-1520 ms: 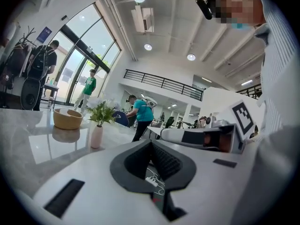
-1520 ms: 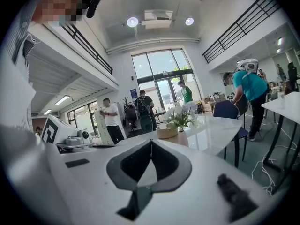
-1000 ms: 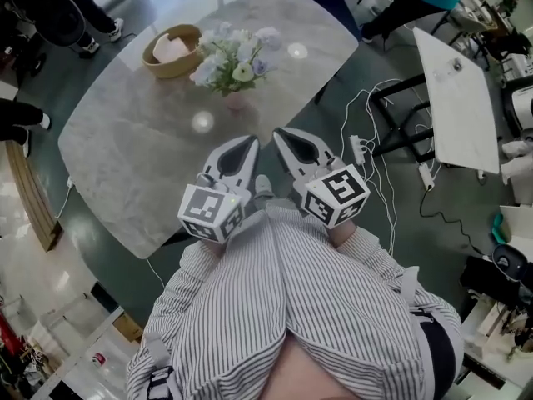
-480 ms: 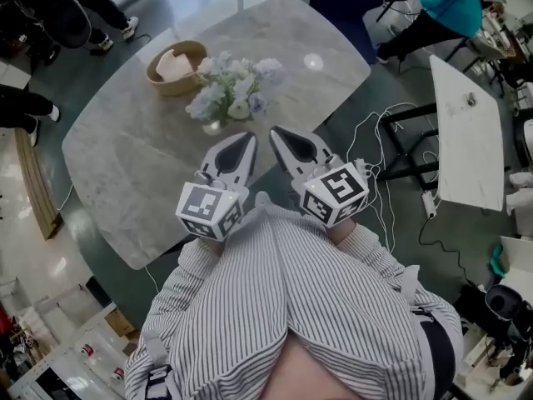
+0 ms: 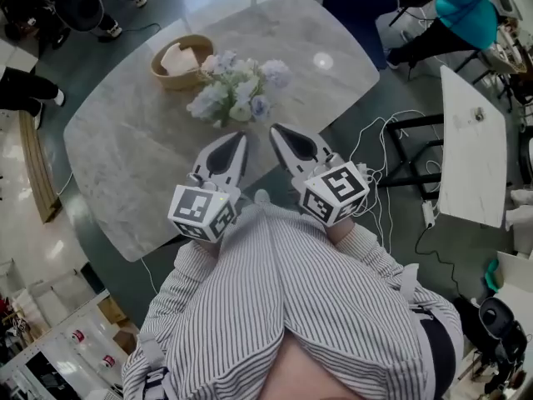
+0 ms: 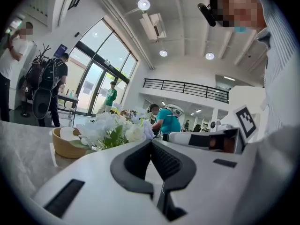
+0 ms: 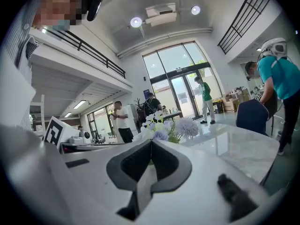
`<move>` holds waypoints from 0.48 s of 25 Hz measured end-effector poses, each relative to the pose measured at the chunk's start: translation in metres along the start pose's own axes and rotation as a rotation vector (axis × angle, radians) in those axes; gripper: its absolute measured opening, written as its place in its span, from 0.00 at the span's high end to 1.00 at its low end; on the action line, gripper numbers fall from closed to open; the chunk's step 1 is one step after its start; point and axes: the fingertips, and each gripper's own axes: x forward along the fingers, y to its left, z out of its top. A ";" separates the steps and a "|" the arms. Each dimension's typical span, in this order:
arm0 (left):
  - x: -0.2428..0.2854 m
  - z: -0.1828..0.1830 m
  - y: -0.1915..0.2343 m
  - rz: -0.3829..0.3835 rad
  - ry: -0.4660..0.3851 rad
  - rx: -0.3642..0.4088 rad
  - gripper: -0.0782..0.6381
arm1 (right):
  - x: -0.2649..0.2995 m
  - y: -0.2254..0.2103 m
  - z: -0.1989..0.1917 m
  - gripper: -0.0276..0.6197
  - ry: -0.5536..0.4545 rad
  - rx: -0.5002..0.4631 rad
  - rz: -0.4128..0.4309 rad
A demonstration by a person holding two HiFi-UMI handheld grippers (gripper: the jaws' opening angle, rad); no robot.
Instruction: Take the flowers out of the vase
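Nothing done yet. Left claw (image 5: 239, 138), right claw (image 5: 276, 130): both shut tight, empty. Flowers (image 5: 236, 94) upright on table (image 5: 125, 165), just ahead of tips, untouched; vase hidden under blooms. Remaining: open, grasp stems, lift out.

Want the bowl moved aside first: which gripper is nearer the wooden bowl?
Left. The left gripper points at the near side of the flowers, with the wooden bowl behind them to the left. The right gripper sits further right, across the flowers from the bowl.
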 end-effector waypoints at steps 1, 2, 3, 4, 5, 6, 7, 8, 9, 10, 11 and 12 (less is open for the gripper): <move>-0.001 -0.001 0.001 0.003 0.006 0.005 0.88 | 0.001 0.001 -0.002 0.94 0.001 0.006 0.003; -0.001 -0.002 0.003 0.004 0.012 0.011 0.88 | 0.002 0.002 -0.004 0.93 0.004 0.012 0.005; -0.001 -0.003 0.005 0.005 0.015 0.013 0.88 | 0.003 0.002 -0.006 0.94 0.008 0.017 0.009; 0.000 -0.003 0.007 0.004 0.017 0.011 0.88 | 0.005 0.002 -0.008 0.94 0.013 0.022 0.013; 0.000 -0.003 0.009 0.003 0.017 0.009 0.88 | 0.007 0.002 -0.009 0.94 0.014 0.026 0.018; 0.000 -0.002 0.011 0.001 0.017 0.007 0.88 | 0.008 0.003 -0.009 0.94 0.011 0.028 0.022; 0.000 -0.002 0.013 0.000 0.017 0.006 0.88 | 0.009 0.004 -0.007 0.93 0.005 0.028 0.023; -0.001 0.000 0.015 -0.001 0.015 0.004 0.88 | 0.010 0.005 -0.005 0.94 0.000 0.026 0.022; -0.001 0.002 0.017 -0.001 0.015 0.000 0.88 | 0.011 0.006 -0.002 0.93 -0.003 0.023 0.020; -0.001 0.004 0.019 -0.002 0.015 -0.006 0.88 | 0.011 0.006 -0.001 0.93 -0.001 0.021 0.016; -0.001 0.005 0.021 -0.005 0.018 -0.013 0.88 | 0.012 0.007 0.000 0.93 0.002 0.020 0.011; 0.000 0.005 0.022 -0.011 0.022 -0.020 0.88 | 0.013 0.007 0.001 0.94 0.005 0.022 0.006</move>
